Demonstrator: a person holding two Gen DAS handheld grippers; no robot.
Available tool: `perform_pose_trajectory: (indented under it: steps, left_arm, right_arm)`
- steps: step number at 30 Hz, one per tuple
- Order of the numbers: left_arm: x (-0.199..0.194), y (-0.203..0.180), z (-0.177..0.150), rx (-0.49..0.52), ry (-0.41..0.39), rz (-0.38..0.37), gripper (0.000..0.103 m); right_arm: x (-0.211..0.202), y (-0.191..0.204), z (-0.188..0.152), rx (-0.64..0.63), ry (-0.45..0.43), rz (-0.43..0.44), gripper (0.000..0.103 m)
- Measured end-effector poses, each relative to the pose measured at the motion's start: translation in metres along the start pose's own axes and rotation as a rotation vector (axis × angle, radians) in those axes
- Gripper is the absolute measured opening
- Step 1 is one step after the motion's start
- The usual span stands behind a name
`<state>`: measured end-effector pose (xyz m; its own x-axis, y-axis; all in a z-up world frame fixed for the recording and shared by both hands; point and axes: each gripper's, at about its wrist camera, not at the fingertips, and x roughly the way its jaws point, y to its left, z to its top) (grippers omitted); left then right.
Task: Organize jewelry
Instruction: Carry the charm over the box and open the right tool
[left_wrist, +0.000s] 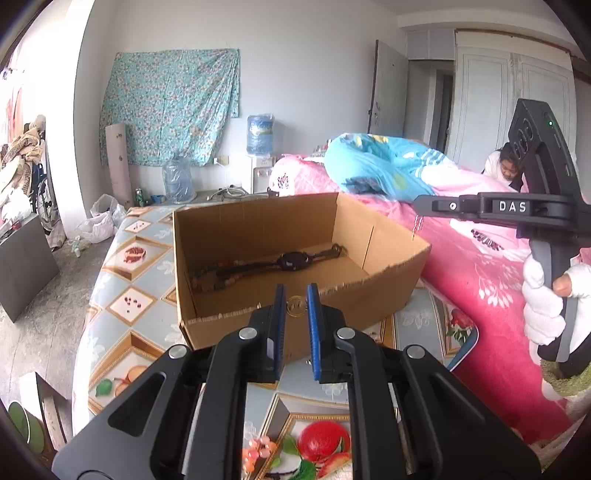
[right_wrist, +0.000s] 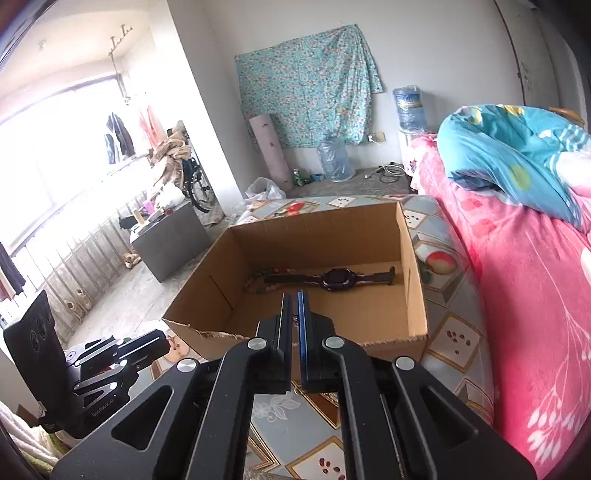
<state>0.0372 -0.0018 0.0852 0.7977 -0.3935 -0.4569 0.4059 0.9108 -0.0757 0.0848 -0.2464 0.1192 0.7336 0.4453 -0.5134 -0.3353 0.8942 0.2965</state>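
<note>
An open cardboard box (left_wrist: 258, 321) (right_wrist: 413, 280) stands on the patterned table. Inside lie a dark wristwatch (left_wrist: 293, 260) (right_wrist: 338, 277) and a beaded strand (left_wrist: 210, 275) (right_wrist: 258, 282). My left gripper (left_wrist: 296, 295) (right_wrist: 162, 345) hovers at the box's near wall, shut on a small gold ring (left_wrist: 296, 305) between its blue pads. My right gripper (right_wrist: 294, 295) (left_wrist: 415, 202) is raised over the box's near right side, its jaws pressed together on a thin chain (left_wrist: 416, 224) whose end dangles below the tips. A gloved hand (left_wrist: 543, 306) holds that gripper.
The table wears a fruit-print cloth (left_wrist: 129, 302) (right_wrist: 454, 336). A bed with a pink cover (left_wrist: 480, 266) (right_wrist: 535, 277) and blue quilt (left_wrist: 380, 166) borders it on the right. A person (left_wrist: 502, 166) sits beyond the bed. A grey cabinet (right_wrist: 173, 243) and water jugs (left_wrist: 179, 179) stand on the floor.
</note>
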Motion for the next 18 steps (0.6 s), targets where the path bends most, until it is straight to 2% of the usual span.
perform_pose_trajectory:
  steps: [3,9,15,18]
  left_arm:
    - [0.015,0.010,0.027,0.006,0.013,-0.012,0.011]
    - [0.090,0.047,0.052,-0.060,0.241,-0.020,0.011]
    - [0.131,0.057,0.053,-0.057,0.353,0.002,0.011]
    - [0.138,0.064,0.051,-0.085,0.377,0.006,0.012]
  right_arm:
    - [0.025,0.007,0.021,-0.023,0.048,0.076,0.003]
    - [0.106,0.007,0.042,-0.001,0.253,0.161,0.003]
    - [0.169,0.006,0.039,0.016,0.437,0.150,0.004]
    - [0.180,0.007,0.036,0.014,0.474,0.136,0.005]
